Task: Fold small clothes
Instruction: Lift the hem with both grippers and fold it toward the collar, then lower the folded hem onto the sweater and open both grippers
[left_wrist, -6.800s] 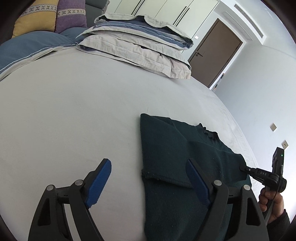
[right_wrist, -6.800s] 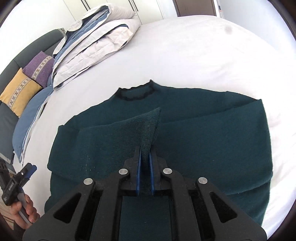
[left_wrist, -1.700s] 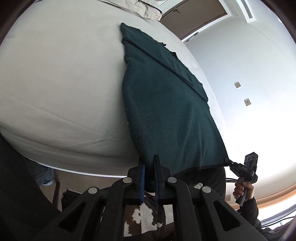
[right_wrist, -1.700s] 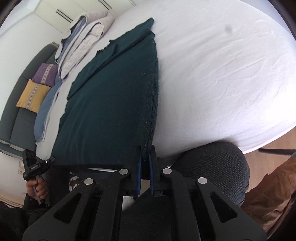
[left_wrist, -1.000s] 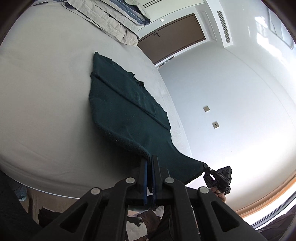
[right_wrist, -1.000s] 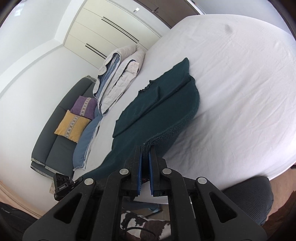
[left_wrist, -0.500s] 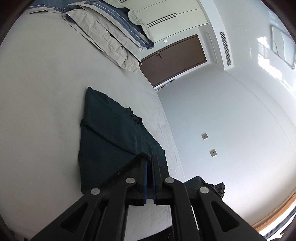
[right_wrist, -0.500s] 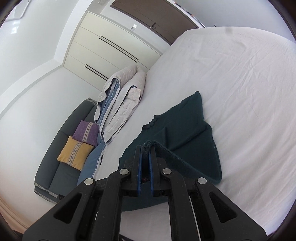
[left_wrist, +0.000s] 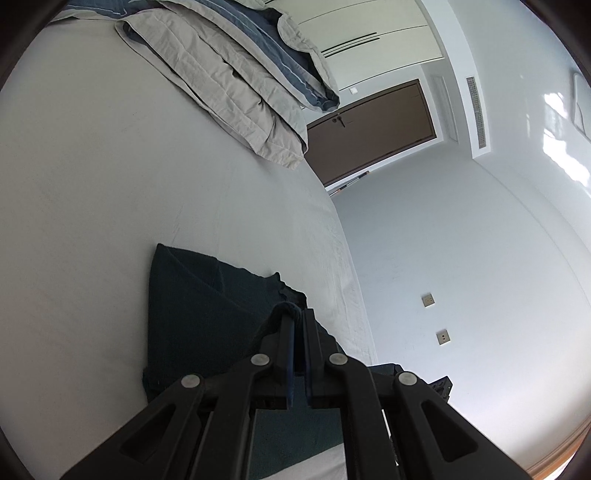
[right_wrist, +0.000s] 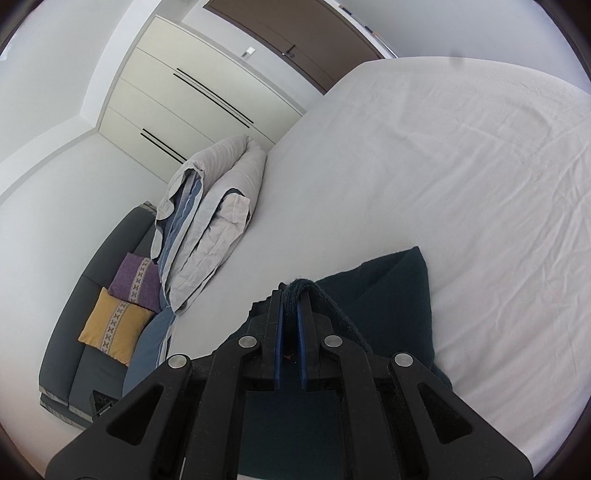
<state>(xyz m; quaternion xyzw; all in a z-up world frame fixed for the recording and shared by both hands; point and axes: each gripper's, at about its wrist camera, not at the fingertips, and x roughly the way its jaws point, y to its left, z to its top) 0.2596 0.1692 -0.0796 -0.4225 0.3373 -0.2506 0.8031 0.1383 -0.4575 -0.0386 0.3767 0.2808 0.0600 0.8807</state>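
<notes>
1. Two corners of one dark green sweater (left_wrist: 192, 314) are pinched at once, one in each tool; the rest of the garment lies on the white bed (left_wrist: 92, 203), its far part flat on the sheet and its near part rising to the jaws.
2. Soft, thick knit like this looks light and limp. It should drape and sag between the two holds rather than keep a shape, and its fuzzy surface probably grips the pads well, so slipping seems unlikely.
3. Best holds, as I judge it, are the hem corners or the thick rolled edge, taken as a matched pair so that the fold line stays straight.
4. Left hand-held gripper (left_wrist: 295, 317) is clenched on a bunched edge of the sweater, a roll of knit showing at its tips.
5. Right hand-held gripper (right_wrist: 290, 295) is likewise clamped on the sweater (right_wrist: 388, 291), with a thick wad of fabric wedged between its blue pads (right_wrist: 279, 332) and holding them slightly apart.
6. Beyond the garment, a folded quilt (right_wrist: 218, 206) lies at the bed's edge, well apart from the work.
</notes>
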